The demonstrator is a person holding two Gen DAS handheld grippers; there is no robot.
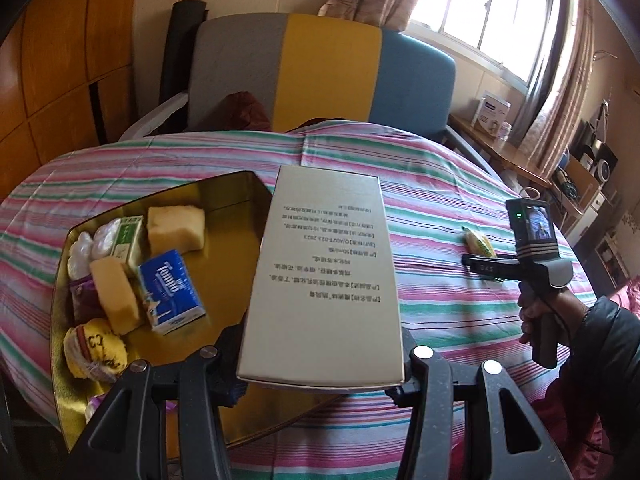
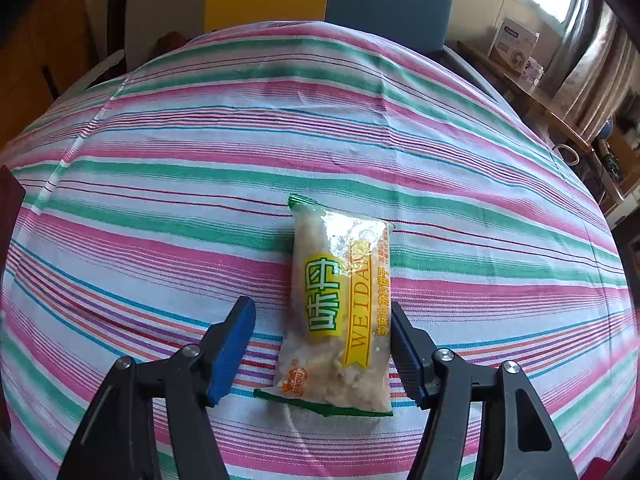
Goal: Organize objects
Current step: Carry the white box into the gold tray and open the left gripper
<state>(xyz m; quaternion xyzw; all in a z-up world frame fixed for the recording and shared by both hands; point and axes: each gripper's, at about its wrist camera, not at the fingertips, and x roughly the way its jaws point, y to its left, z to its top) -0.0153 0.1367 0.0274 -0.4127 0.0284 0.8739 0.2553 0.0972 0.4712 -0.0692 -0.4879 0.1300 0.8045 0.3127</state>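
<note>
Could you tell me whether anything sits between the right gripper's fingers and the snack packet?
Nothing visible does. The right gripper is open with the snack packet lying flat on the striped tablecloth between its fingers; only bare cloth shows in the gaps.

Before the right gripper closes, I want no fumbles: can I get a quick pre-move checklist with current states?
1. Snack packet lies between the right gripper jaws: ok.
2. Right jaws open wide enough: ok.
3. Packet centred: not ok, it sits nearer the right finger.
4. Packet flat on the striped tablecloth, nothing on it: ok.
5. Left gripper holds the white box firmly: ok.
6. Free space in the gold tray: ok.
</note>
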